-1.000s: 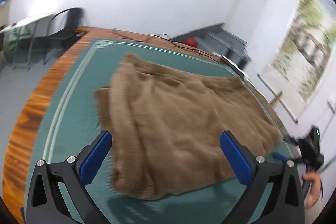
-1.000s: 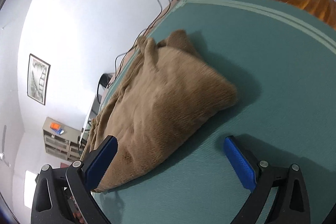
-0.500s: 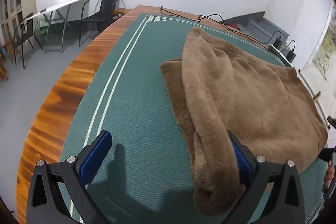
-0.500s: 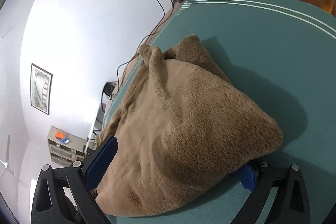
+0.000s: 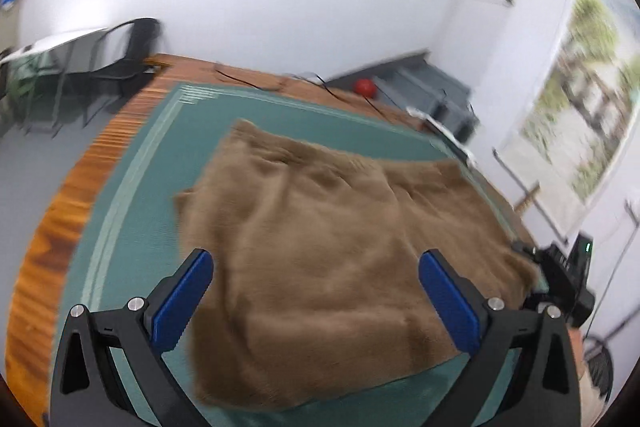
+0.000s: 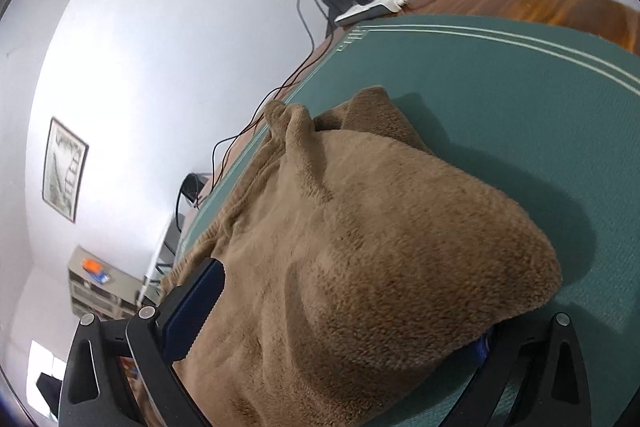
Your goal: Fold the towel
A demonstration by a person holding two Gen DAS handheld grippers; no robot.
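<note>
A fluffy brown towel (image 5: 332,251) lies roughly folded on the green mat (image 5: 132,195), its near edge between the fingers of my left gripper (image 5: 316,303). That gripper is open and hovers over the towel, touching nothing. In the right wrist view the towel (image 6: 360,251) bulges up as a thick folded corner inside my right gripper (image 6: 340,327). Its jaws stand wide open. The left pad (image 6: 196,311) shows, while the towel covers most of the right one. The right gripper (image 5: 560,279) also appears at the towel's right edge in the left wrist view.
The mat covers a wooden table (image 5: 52,227) whose edge runs along the left. Black cables (image 6: 280,91) and a white power strip (image 6: 376,7) lie at the far edge. A black chair (image 5: 124,63) and a side table stand beyond the left corner.
In the left wrist view the towel lay against the right finger half a second ago; now it sits centred under the open fingers, farther off. The right gripper has moved in closer around the towel corner.
</note>
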